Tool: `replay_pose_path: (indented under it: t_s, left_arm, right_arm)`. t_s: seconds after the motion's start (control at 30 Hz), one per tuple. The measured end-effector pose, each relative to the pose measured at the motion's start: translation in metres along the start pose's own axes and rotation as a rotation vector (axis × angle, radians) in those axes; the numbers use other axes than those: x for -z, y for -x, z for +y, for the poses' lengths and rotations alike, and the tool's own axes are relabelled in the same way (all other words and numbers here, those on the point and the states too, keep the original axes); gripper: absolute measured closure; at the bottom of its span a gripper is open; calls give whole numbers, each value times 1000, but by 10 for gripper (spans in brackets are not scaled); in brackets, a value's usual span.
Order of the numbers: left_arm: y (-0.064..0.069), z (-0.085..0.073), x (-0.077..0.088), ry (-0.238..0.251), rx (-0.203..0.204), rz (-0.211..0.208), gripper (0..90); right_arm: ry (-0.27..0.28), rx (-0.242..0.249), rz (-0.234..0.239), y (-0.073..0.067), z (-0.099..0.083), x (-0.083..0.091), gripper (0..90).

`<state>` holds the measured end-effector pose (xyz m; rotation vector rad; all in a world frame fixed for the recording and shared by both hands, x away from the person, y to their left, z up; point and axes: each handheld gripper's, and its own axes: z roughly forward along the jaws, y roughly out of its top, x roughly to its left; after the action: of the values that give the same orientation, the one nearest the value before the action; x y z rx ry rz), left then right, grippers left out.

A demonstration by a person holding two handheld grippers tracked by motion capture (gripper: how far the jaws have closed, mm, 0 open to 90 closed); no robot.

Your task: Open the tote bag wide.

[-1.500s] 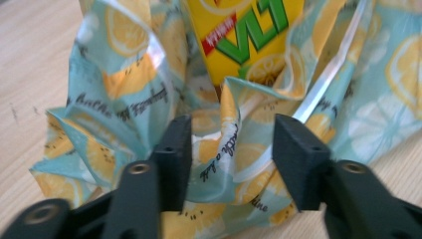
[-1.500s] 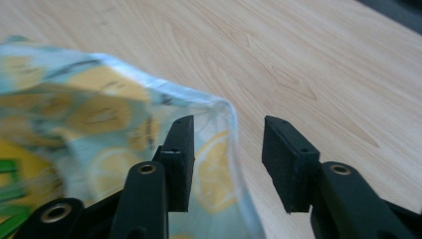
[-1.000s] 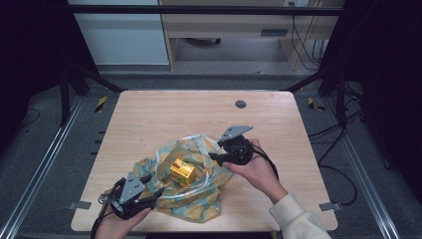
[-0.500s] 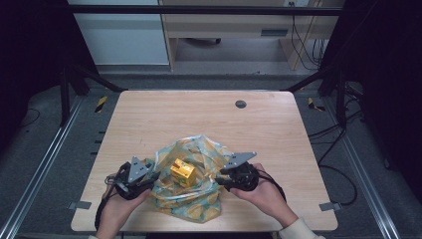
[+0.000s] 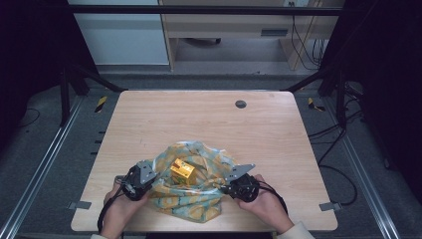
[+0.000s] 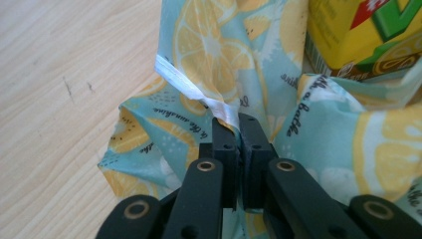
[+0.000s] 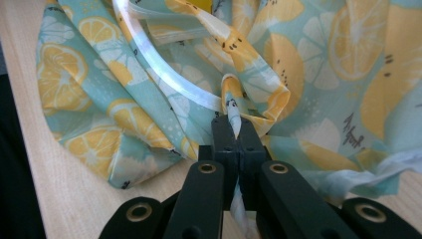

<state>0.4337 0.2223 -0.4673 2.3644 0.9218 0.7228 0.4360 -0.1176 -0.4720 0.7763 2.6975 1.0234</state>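
A teal lemon-print bag point(image 5: 191, 201) lies crumpled near the table's front edge, with a yellow drink carton point(image 5: 182, 170) standing in its open mouth. My left gripper point(image 5: 152, 180) is at the bag's left side. Its jaws have just been closing and are now shut on the bag's white-hemmed rim point(image 6: 219, 107). My right gripper point(image 5: 225, 188) is at the bag's right side; its jaws have also just closed, pinching a fold of the rim point(image 7: 234, 117). In the left gripper view the carton point(image 6: 358, 35) is at the top right, partly behind fabric point(image 6: 209, 50).
The wooden table point(image 5: 199, 119) has a dark round grommet point(image 5: 241, 104) toward its far edge. Black frame posts and cables stand around the table. The person's hands come in from the front edge.
Both hands came down and inward to the bag's two sides. Both pairs of jaws went from open to shut on the bag's rim.
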Motion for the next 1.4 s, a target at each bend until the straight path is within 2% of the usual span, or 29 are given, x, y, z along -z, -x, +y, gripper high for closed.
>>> replay_pose_path:
  t_s: [0.07,0.17,0.3,0.4,0.47,0.57,0.7,0.73,1.03,1.13,1.23,1.3,1.4]
  left_arm:
    - [-1,-2,-1,-14,-6,5,888]
    - [-2,-4,-4,-29,4,-9,888]
    - [-3,-6,-7,-38,-8,-8,889]
    - [-2,-8,-5,-50,16,-12,889]
    - [-2,-9,-5,-47,8,-17,889]
    - [-1,-11,-5,-62,19,-32,888]
    - [1,-11,-7,-87,4,-33,888]
    - [1,-10,-7,-82,-8,-27,888]
    - [2,-12,-6,-91,4,-32,886]
    - [3,-13,-5,-84,-11,-19,878]
    - [4,-15,0,-67,0,-5,811]
    - [4,-15,7,-32,16,6,715]
    - [5,-14,19,47,51,5,546]
  right_arm:
    - [0,1,10,1,-2,2,900]
    - [11,-3,25,3,-5,5,900]
    - [-8,6,33,3,-7,4,900]
    - [-17,16,30,0,-8,1,900]
    - [-29,26,31,-1,-9,1,900]
    - [-36,28,33,-1,-10,1,900]
    - [-49,26,23,-1,-11,-1,900]
    - [-57,29,21,-1,-11,-2,900]
    - [-68,33,19,0,-11,-4,900]
    - [-66,29,19,1,-11,-5,900]
    - [-46,27,10,2,-11,-4,896]
    - [-25,29,2,3,-11,-1,812]
    - [14,28,-23,1,-9,7,674]
